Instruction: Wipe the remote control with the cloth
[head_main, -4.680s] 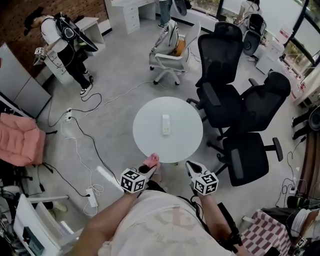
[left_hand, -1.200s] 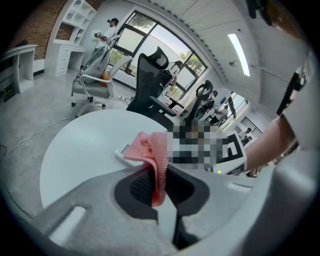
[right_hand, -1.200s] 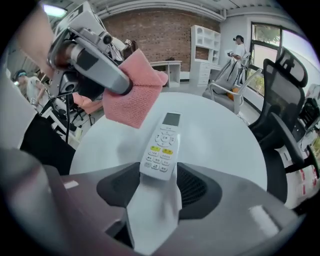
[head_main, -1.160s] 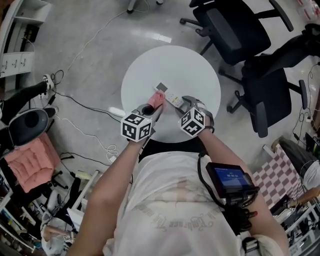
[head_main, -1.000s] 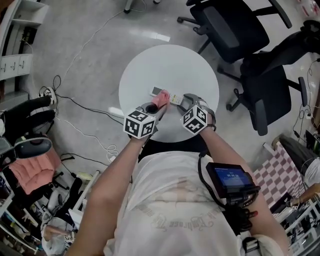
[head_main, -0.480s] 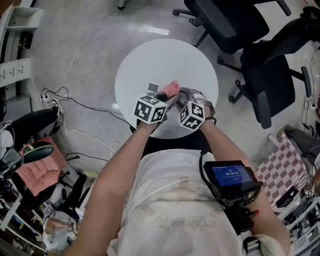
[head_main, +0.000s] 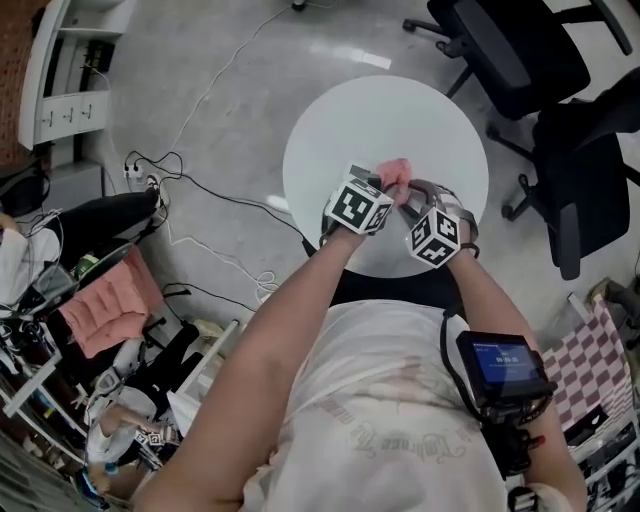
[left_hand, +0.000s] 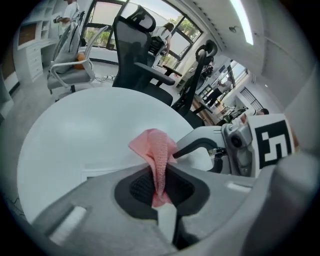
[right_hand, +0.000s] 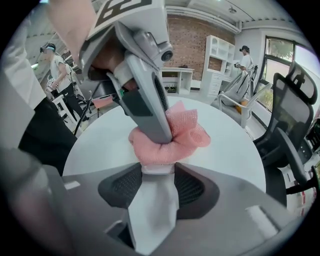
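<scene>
Overhead, the left gripper (head_main: 388, 185) and right gripper (head_main: 412, 198) meet over the near part of the round white surface (head_main: 400, 110), with the pink cloth (head_main: 397, 173) bunched between them.

Along the left gripper, its fingers are pressed tight on a limp fold of cloth (left_hand: 156, 150). It looks soft and likely to slip unless pinched deep.

Along the right gripper, fingers that have just been closing clamp the remote control (right_hand: 152, 210) by its long edges. It is probably light, stiff and smooth. The cloth covers its far end.

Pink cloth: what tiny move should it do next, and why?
Probably slide the pink cloth along the remote control toward the right gripper. The left gripper pinches it, bunched on the remote's far end; the right gripper's jaws, just closing, grip the near end.
</scene>
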